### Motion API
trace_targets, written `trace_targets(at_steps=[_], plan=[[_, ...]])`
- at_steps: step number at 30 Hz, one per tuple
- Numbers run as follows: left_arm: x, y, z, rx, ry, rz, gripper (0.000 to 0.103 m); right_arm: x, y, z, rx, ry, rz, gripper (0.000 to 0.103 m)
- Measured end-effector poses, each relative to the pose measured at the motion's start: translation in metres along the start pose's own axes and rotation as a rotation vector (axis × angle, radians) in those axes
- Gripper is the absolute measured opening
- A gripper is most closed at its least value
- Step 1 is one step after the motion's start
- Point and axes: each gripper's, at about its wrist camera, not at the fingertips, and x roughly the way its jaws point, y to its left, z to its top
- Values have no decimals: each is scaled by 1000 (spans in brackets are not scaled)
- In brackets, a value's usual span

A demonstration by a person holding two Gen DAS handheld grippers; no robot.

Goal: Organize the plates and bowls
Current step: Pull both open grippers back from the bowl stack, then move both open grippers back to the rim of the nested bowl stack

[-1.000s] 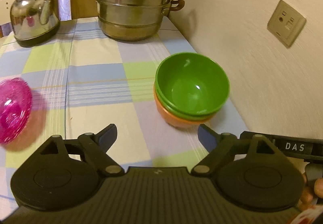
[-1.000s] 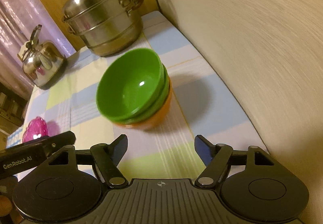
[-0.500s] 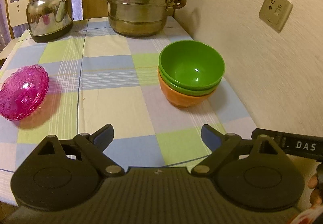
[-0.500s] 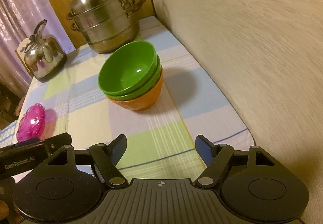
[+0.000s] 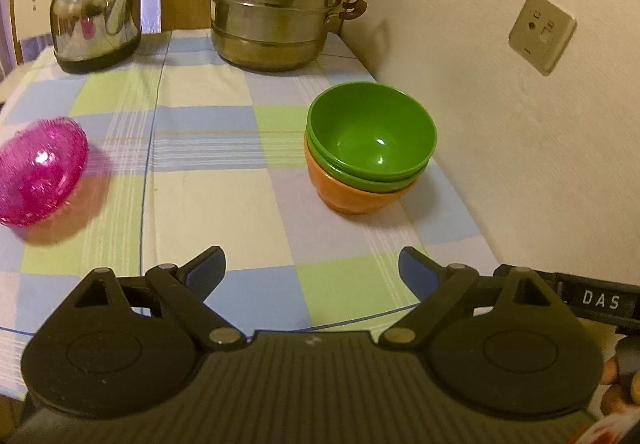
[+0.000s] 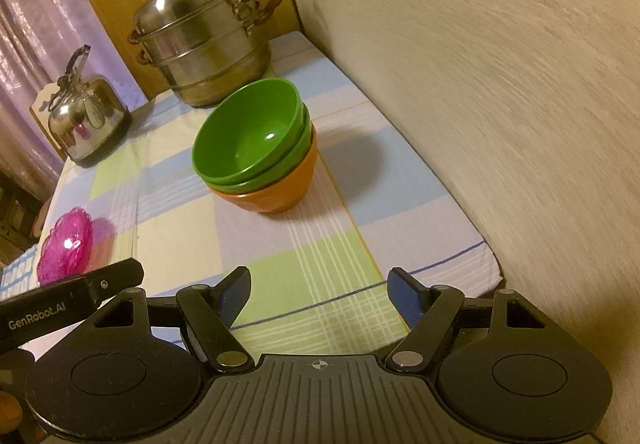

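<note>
Two green bowls [image 5: 370,134] [image 6: 250,134] are nested in an orange bowl [image 5: 352,196] [image 6: 276,190] near the wall side of the checked tablecloth [image 5: 208,180] [image 6: 176,220]. A pink glass bowl [image 5: 38,170] [image 6: 66,244] sits alone at the left. My left gripper [image 5: 312,264] stands open over the near cloth, well short of the stack, nothing between its fingers. My right gripper [image 6: 320,290] is also open and empty, over the table's near edge, apart from the stack.
A steel steamer pot [image 5: 276,4] [image 6: 204,40] and a kettle [image 5: 96,28] [image 6: 86,116] stand at the back of the table. A textured wall [image 5: 520,148] with sockets runs along the right. A chair back [image 5: 30,4] shows behind the kettle.
Both grippers have drawn back from the bowl stack, which now looks smaller and farther away. More of the table and the pink bowl has come into view. The bowls have not moved.
</note>
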Motion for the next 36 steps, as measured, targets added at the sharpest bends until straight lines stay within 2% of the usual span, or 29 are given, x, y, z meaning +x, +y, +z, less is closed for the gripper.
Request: trace_targets(at_steps=[4,10,17,21,25,26,28,30,36], plan=[[8,12,13,-78,3,-43,92,4,-2,13,13,-6,7,75],[31,20,43,-85,7,-12,92,18,0,46,38,-15,34,75],[72,27,77,-91,22,-1,91,52,1,88,39,-23,49,75],[99,27,97,-73,28,-4,84,79,1,107,28,4,51,75],[122,27,110,-82,60,-16,83,108,-1,120,15,61,55,74],[128,27,112,-86,72,-20,82,115,-2,122,16,73,58,73],[140,27,114,-89,95,-29,78,128,-3,127,19,94,59,61],[150,28,115,-90,119,-31,74,141,-5,131,20,115,58,55],[169,27,118,-83,154,-55,64,169,-8,141,-4,164,32,48]])
